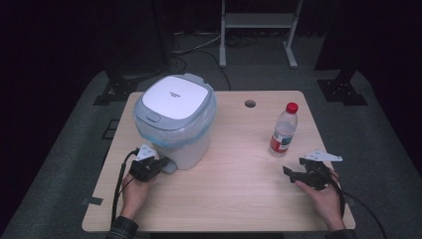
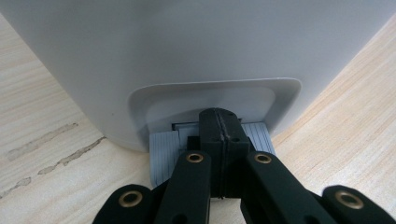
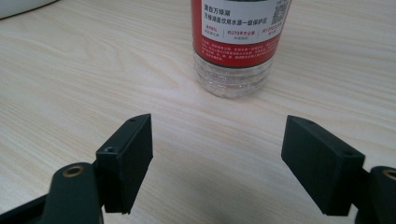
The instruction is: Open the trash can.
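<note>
White bin (image 1: 175,122) pedal (image 2: 163,156) under closed L tool (image 2: 219,126), R tool (image 3: 217,163) wide open, empty, nr bottle (image 3: 236,42)

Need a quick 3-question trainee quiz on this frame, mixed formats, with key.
1. True or false: the left gripper has its jaws closed together and rests on the ribbed pedal at the foot of the white bin.
2. Multiple choice: the right gripper is A) clamped on the bottle, B) open, with the bottle standing beyond its jaws, C) pressing the bin lid.
3. Fill in: the bottle's cap is ____ in colour.

Key: 1 true. 2 B. 3 red.
</note>
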`<state>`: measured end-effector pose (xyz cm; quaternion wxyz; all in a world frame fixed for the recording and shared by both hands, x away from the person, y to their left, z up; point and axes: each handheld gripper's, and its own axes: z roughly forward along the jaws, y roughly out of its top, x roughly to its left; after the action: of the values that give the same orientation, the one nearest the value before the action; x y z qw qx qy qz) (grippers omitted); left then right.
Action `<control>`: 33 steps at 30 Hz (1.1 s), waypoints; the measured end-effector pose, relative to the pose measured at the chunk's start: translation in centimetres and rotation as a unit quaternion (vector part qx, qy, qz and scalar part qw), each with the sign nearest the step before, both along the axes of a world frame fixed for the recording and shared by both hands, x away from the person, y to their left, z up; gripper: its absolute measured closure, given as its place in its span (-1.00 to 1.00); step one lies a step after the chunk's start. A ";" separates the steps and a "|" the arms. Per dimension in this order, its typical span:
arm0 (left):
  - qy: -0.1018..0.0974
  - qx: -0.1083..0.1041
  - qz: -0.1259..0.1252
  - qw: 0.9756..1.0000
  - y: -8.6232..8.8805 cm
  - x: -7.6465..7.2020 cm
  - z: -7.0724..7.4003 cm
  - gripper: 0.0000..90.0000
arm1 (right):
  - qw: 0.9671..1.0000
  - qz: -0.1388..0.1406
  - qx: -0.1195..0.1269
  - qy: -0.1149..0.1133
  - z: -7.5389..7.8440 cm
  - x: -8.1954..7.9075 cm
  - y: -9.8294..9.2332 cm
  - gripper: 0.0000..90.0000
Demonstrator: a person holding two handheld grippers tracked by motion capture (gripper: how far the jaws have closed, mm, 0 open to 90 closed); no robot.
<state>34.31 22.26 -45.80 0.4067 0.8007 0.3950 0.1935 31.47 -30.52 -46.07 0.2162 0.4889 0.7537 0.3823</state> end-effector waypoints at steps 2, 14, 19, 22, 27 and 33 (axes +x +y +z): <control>0.000 0.003 0.000 1.000 0.0 0.0 0.0 1.00 | 1.000 0.000 0.002 -0.001 0.0 -0.1 0.0 -0.48; 0.007 -0.001 0.004 1.000 0.0 0.1 0.0 1.00 | 1.000 -0.002 0.003 -0.004 0.1 -0.6 -0.2 -0.48; 0.009 0.002 0.008 1.000 -0.1 0.0 0.0 1.00 | 1.000 -0.001 0.004 -0.005 0.1 -0.7 -0.3 -0.48; 0.008 0.007 0.012 1.000 -0.3 0.0 0.0 1.00 | 1.000 0.000 0.005 -0.005 0.1 -0.7 -0.3 -0.48; 0.016 0.008 0.015 1.000 -0.3 0.0 -0.1 1.00 | 1.000 0.000 0.005 -0.005 0.1 -0.6 -0.3 -0.48; 0.026 0.003 0.016 1.000 -0.1 0.1 -0.4 1.00 | 1.000 0.002 0.003 -0.006 0.1 -0.6 -0.2 -0.48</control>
<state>34.38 22.14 -46.16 0.3911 0.8003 0.4173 0.1801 30.92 -30.72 -45.98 0.2184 0.4862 0.7522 0.3875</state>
